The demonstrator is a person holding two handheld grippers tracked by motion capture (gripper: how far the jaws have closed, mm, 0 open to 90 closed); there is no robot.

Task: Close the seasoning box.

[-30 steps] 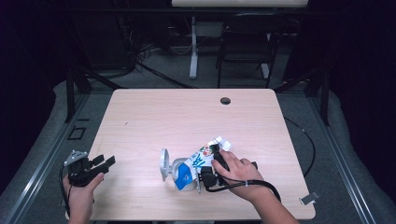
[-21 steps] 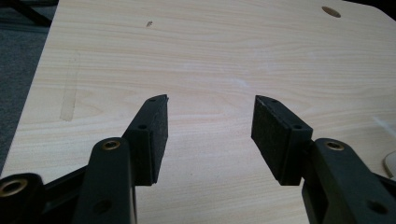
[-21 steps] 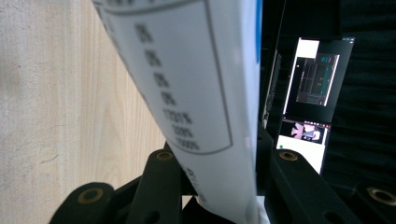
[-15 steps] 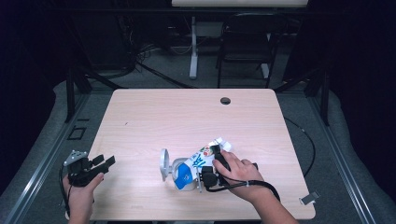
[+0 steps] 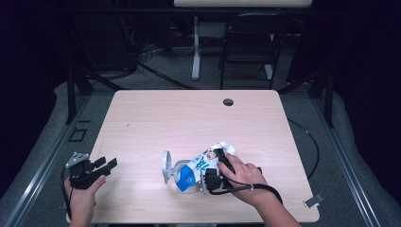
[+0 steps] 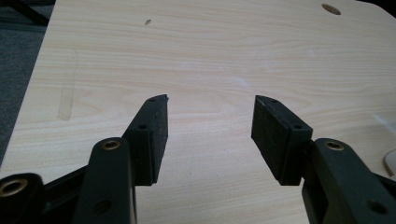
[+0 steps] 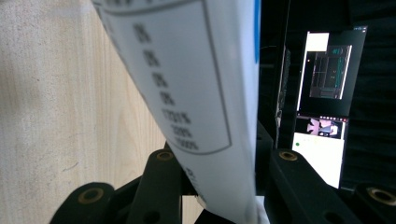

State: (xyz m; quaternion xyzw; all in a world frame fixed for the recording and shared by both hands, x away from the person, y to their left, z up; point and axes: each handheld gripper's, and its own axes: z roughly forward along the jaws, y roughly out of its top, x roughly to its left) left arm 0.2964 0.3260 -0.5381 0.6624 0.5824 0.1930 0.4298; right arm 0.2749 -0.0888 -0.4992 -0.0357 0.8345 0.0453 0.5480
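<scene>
A white carton (image 5: pixel 196 169) with blue and green print is held tilted low over the front of the wooden table (image 5: pixel 189 118). My right gripper (image 5: pixel 213 165) is shut on it, with a hand behind. In the right gripper view the carton's printed label panel (image 7: pixel 187 70) runs down between the two black jaws, which press on its sides. The carton's lower end meets a pale round vessel (image 5: pixel 167 167); I cannot tell what kind. My left gripper (image 5: pixel 106 163) hovers at the table's front left corner. Its jaws (image 6: pixel 210 116) are open, with bare wood between them.
A dark round hole (image 5: pixel 228 102) sits near the table's far edge. A chair (image 5: pixel 250 47) and a desk leg (image 5: pixel 195 52) stand behind the table. A cable (image 5: pixel 309 142) and a small grey piece (image 5: pixel 313 200) lie on the floor at the right. Screens (image 7: pixel 327 93) glow beyond the carton.
</scene>
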